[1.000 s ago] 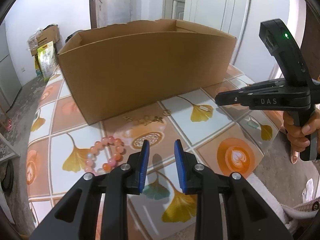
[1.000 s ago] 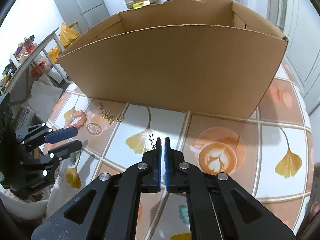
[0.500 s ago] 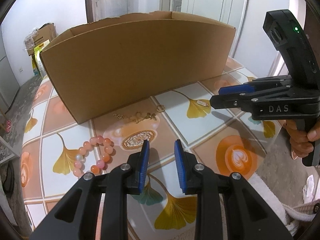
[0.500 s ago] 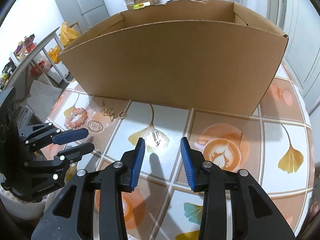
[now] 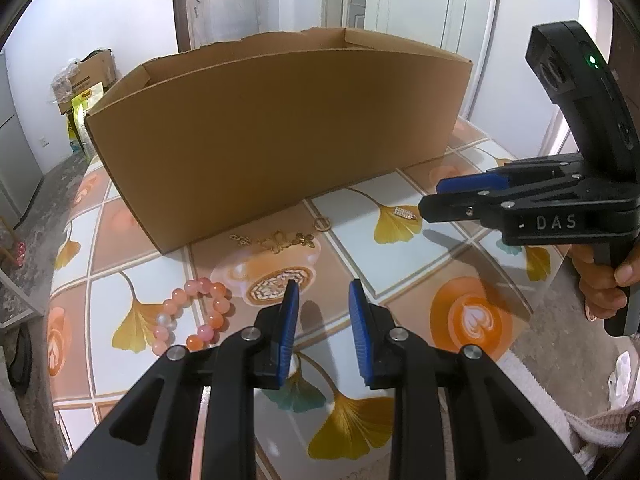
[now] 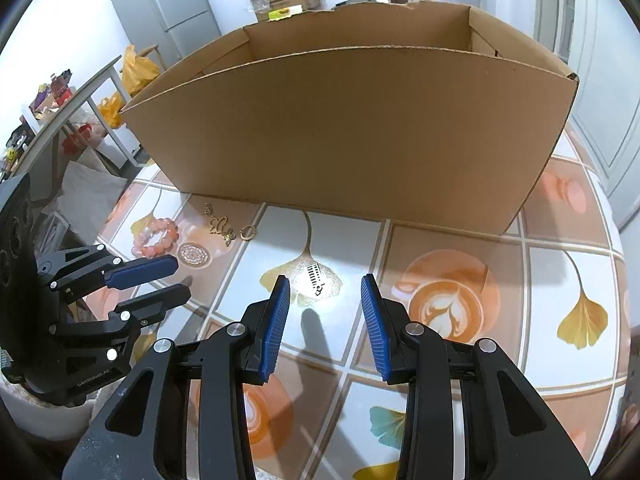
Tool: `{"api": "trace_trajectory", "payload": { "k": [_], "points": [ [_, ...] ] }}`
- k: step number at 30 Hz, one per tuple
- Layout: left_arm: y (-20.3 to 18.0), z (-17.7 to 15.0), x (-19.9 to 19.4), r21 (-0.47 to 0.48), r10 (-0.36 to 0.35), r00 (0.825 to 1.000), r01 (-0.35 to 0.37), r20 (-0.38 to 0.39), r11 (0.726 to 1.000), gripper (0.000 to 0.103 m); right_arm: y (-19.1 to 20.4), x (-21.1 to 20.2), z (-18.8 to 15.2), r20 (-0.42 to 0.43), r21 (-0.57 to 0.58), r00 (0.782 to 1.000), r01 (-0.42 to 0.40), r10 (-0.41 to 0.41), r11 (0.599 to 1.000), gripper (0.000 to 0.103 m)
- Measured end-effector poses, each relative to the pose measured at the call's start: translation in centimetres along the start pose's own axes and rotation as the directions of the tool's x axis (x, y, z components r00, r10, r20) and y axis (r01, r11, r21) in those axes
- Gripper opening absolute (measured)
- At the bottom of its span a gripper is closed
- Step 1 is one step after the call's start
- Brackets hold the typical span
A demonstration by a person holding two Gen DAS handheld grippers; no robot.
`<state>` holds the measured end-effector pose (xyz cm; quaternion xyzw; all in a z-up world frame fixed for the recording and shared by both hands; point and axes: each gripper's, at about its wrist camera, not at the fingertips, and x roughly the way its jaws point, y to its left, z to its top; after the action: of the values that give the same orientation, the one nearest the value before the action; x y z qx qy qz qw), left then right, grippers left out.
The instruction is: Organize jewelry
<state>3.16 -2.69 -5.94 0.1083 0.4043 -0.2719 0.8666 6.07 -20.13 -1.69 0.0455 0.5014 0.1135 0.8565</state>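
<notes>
A pink bead bracelet point(image 5: 192, 316) point(image 6: 156, 236), a gold chain with flower charms point(image 5: 276, 240) point(image 6: 219, 226), a gold ring point(image 5: 322, 223) point(image 6: 247, 233) and a small rhinestone piece point(image 5: 405, 213) point(image 6: 316, 278) lie on the table in front of a big cardboard box point(image 5: 280, 128) point(image 6: 352, 128). My left gripper point(image 5: 323, 286) point(image 6: 182, 276) hovers open and empty, right of the bracelet. My right gripper point(image 6: 326, 280) point(image 5: 432, 196) stands open just above the rhinestone piece, which lies free on the table between and just beyond its fingertips.
The tablecloth point(image 5: 472, 320) has ginkgo leaves and latte cups printed on tiles. A hand point(image 5: 604, 292) grips the right gripper's handle past the table's right edge. A fridge point(image 6: 168, 12), a cluttered shelf point(image 6: 60, 104) and bags stand behind on the left.
The right gripper's jaws went from shut to open a second ago and have stayed so. The rhinestone piece, then at its shut tips, now lies free on the table. The left gripper is unchanged.
</notes>
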Motion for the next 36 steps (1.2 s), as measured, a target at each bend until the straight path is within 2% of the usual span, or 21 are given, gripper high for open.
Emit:
{"api": "trace_trajectory", "payload": {
  "k": [10, 15, 23, 31, 36],
  "points": [
    [2.0, -0.2, -1.3, -0.043, 0.021, 0.999, -0.020, 0.028, 0.999, 0.025, -0.2, 0.2, -0.2, 0.005, 0.011, 0.999, -0.035, 0.034, 0.999, 0.036],
    [3.1, 0.1, -1.2, -0.065, -0.005, 1.000, 0.007, 0.031, 0.998, 0.025, -0.2, 0.5, 0.0, 0.000, 0.013, 0.999, -0.042, 0.042, 0.999, 0.036],
    [2.0, 2.3, 0.6, -0.017, -0.054, 0.998, 0.055, 0.040, 0.998, 0.025, -0.7, 0.6, 0.2, 0.011, 0.023, 0.999, -0.053, 0.053, 0.998, 0.036],
    [2.3, 3.4, 2.8, -0.004, -0.035, 0.999, 0.035, 0.007, 0.999, 0.024, -1.2, 0.6, 0.2, 0.018, 0.026, 0.997, -0.069, 0.069, 0.997, 0.036],
    [2.8, 3.7, 4.0, -0.009, -0.034, 0.999, 0.034, -0.021, 0.999, 0.019, -1.5, 0.7, 0.1, 0.021, 0.034, 0.997, -0.078, 0.077, 0.996, 0.036]
  ]
}}
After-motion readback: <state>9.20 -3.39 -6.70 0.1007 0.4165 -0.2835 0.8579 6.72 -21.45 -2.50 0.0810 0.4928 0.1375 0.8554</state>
